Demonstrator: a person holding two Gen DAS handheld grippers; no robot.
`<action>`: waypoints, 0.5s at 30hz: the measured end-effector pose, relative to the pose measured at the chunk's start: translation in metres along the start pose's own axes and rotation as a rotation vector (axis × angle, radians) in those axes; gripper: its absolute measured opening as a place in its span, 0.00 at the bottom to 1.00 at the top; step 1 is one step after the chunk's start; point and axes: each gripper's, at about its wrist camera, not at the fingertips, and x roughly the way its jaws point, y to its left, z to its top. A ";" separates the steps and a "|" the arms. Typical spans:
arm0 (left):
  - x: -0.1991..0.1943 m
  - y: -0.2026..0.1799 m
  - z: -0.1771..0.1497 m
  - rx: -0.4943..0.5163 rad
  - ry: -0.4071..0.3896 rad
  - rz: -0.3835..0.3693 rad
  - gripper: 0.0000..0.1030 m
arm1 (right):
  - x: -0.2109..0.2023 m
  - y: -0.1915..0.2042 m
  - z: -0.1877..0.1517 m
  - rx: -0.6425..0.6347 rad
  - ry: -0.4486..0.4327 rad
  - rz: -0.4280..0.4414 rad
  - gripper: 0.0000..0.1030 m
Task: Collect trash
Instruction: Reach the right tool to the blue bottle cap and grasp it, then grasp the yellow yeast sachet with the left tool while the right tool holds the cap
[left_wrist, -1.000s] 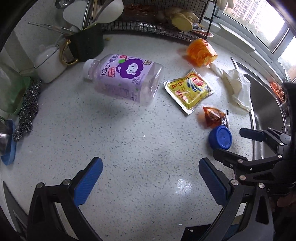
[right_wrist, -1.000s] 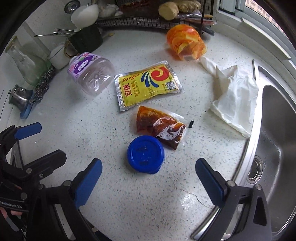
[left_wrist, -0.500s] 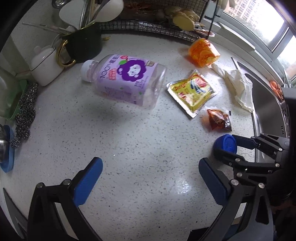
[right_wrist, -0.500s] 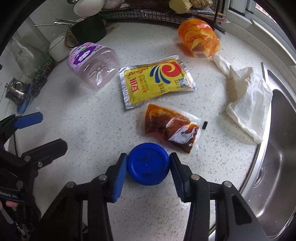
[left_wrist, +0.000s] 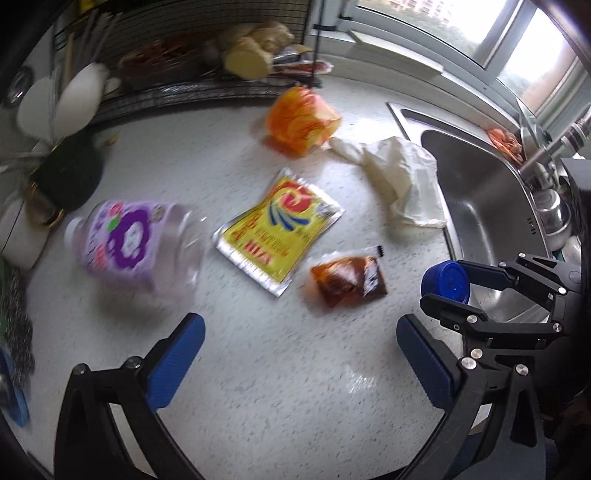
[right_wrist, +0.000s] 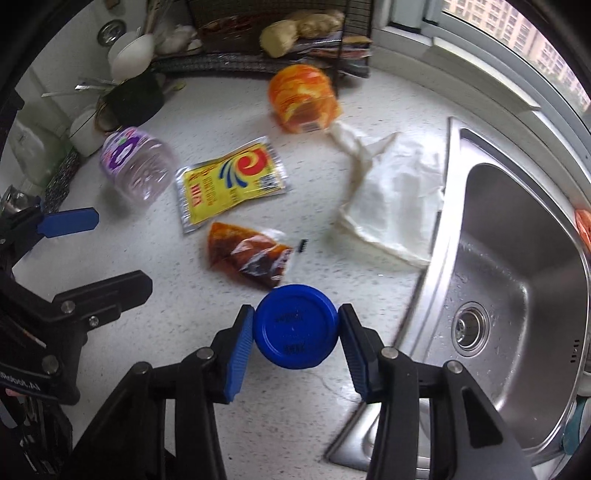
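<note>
Right gripper (right_wrist: 296, 334) clamped on the blue cap (right_wrist: 296, 326), one pad pressing each side of its rim, flat top facing the camera. Cap off the counter (left_wrist: 288, 369), seen from the left wrist view hanging at the edge of the sink (left_wrist: 480, 206).

Left gripper (left_wrist: 301, 356) wide apart, nothing between its pads, hovering over bare speckled stone. Straight ahead of it and nearest, the brown sauce sachet (left_wrist: 349, 280), lying flat, long axis running across the left gripper's line of sight. Just beyond, the yellow packet (left_wrist: 280, 230), flat too, long axis slanting up toward the right. Off to the left, the purple-labelled bottle (left_wrist: 136, 242) on its side, neck pointing left toward the dark utensil mug (left_wrist: 68, 177). Farther back, the orange wrapper (left_wrist: 301, 120), with the crumpled white bag (left_wrist: 402, 181) beside it, its far edge reaching the sink rim.

Free hand for the next pick likely the left, sachet the closest target; a turn of the wrist probably needed to close across its short side.

No bin anywhere in either view. Sink basin bare around the drain (right_wrist: 470, 326). Wire rack (right_wrist: 266, 40) at the back holding ginger (right_wrist: 280, 35) and some packets.
</note>
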 end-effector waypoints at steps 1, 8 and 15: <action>0.003 -0.003 0.004 0.017 0.004 -0.002 1.00 | 0.000 -0.005 0.001 0.015 0.002 -0.002 0.42; 0.034 -0.022 0.025 0.204 0.053 -0.032 1.00 | 0.008 -0.029 0.007 0.083 0.023 -0.032 0.42; 0.061 -0.035 0.033 0.330 0.094 -0.094 1.00 | 0.028 -0.047 0.003 0.139 0.072 -0.052 0.42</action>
